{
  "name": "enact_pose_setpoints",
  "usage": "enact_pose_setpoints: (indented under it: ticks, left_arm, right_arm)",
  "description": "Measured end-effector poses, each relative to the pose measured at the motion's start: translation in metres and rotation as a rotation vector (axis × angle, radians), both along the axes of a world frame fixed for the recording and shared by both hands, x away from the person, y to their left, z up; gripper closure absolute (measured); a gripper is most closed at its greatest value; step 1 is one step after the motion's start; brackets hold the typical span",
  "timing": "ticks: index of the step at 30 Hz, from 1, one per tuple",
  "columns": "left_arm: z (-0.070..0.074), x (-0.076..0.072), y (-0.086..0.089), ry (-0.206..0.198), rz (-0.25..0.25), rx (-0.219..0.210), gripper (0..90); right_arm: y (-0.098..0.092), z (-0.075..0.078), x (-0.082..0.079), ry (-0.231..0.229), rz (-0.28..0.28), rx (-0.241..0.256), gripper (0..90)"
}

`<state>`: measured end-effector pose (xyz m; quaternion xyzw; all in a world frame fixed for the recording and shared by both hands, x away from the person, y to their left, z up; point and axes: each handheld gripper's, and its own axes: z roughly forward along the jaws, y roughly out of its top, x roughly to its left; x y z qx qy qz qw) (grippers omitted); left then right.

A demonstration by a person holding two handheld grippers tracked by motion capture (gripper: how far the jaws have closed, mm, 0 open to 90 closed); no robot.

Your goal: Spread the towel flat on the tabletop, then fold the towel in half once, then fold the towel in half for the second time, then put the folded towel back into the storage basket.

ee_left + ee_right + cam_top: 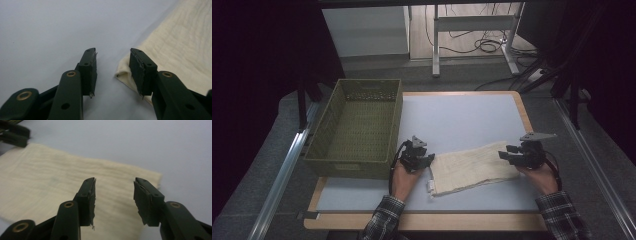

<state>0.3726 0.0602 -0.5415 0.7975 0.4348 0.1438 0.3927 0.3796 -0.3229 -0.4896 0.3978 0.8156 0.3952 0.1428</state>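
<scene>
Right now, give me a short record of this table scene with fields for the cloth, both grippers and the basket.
cloth: cream folded cloth lying flat on the table mat
left gripper: jaws open, at the cloth's left corner
right gripper: jaws open, over the cloth's right end
basket: green basket, at the mat's left edge, nothing seen inside
held: nothing

Lab, black curtains (257, 60), floor cables (477, 45)

A cream folded cloth (473, 167) lies flat on the table (462, 115). The left gripper (428, 159) sits at its left end, the right gripper (504, 155) at its right end. 1 olive basket (357, 127) stands beside the left hand (404, 175).
</scene>
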Motion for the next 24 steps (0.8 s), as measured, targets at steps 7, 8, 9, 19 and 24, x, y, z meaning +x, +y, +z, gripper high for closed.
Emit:
enact_pose_setpoints:
  ticks: [7, 8, 9, 19, 24]
  left_arm:
    - [0.000, -0.001, -0.003, -0.015, -0.009, 0.029, 54.1]
    - [0.000, -0.001, -0.003, -0.015, -0.008, 0.030, 53.7]
    - [-0.001, -0.001, -0.003, -0.015, -0.008, 0.027, 53.4]
    - [-0.001, -0.001, -0.003, -0.013, -0.003, 0.029, 52.5]
    - [-0.001, -0.001, -0.003, -0.013, -0.008, 0.032, 52.4]
  right_arm:
    - [0.019, -0.008, -0.018, 0.015, 0.063, 0.024, 48.3]
    - [0.021, -0.009, -0.020, 0.017, 0.071, 0.027, 47.9]
    - [0.026, -0.010, -0.023, 0.016, 0.088, 0.029, 47.7]
    - [0.065, -0.016, -0.044, 0.014, 0.204, 0.034, 47.7]
    - [0.082, -0.019, -0.051, 0.017, 0.251, 0.032, 47.8]
